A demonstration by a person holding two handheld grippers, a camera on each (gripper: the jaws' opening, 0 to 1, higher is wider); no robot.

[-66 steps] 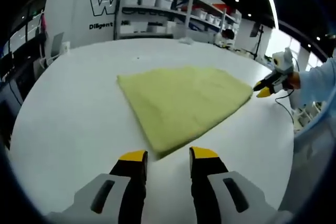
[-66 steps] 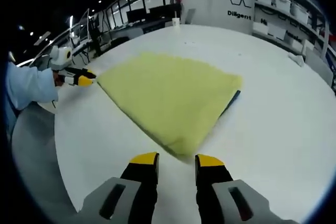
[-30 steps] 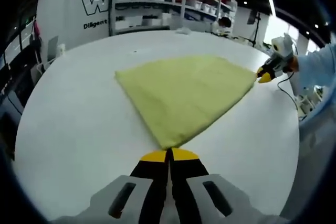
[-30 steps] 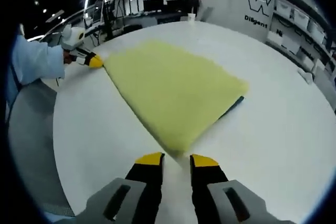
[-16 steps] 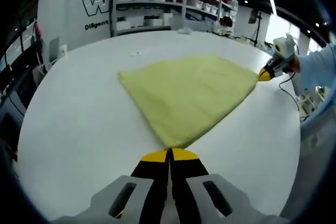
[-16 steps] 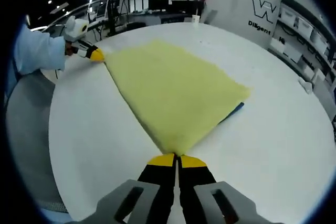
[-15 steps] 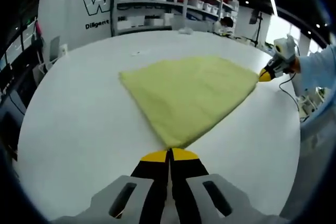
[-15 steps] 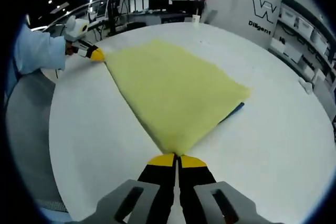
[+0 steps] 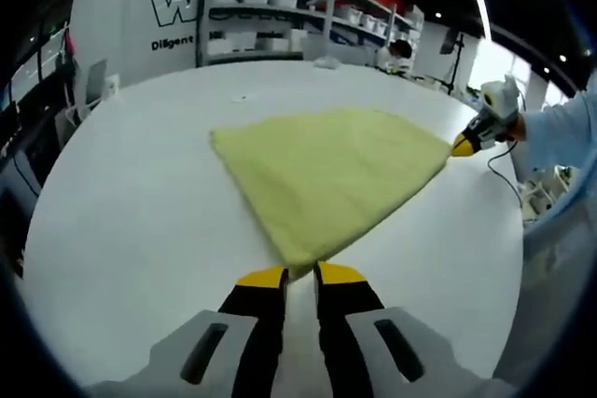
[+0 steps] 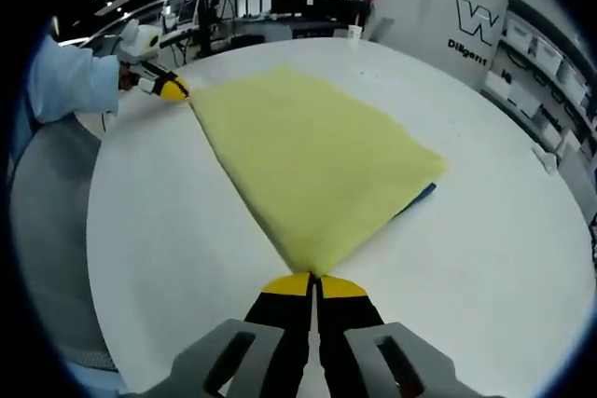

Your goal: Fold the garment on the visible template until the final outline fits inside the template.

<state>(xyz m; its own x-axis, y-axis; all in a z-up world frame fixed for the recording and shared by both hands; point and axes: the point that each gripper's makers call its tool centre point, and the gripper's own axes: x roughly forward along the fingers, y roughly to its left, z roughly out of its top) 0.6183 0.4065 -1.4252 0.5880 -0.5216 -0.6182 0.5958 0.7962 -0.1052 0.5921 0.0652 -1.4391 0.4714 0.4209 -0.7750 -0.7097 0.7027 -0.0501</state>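
Garment, a yellow-green folded cloth, lies flat on the white round table, with a sliver of blue template peeking out from under its far edge in the right gripper view. The left gripper has its yellow-tipped jaws slightly parted, one cloth corner lying just ahead of the gap (not clamped). The right gripper has its jaws pressed together on the cloth's near corner, which sits right at the fingertips. Each gripper also appears at the cloth's far corner in the other's view.
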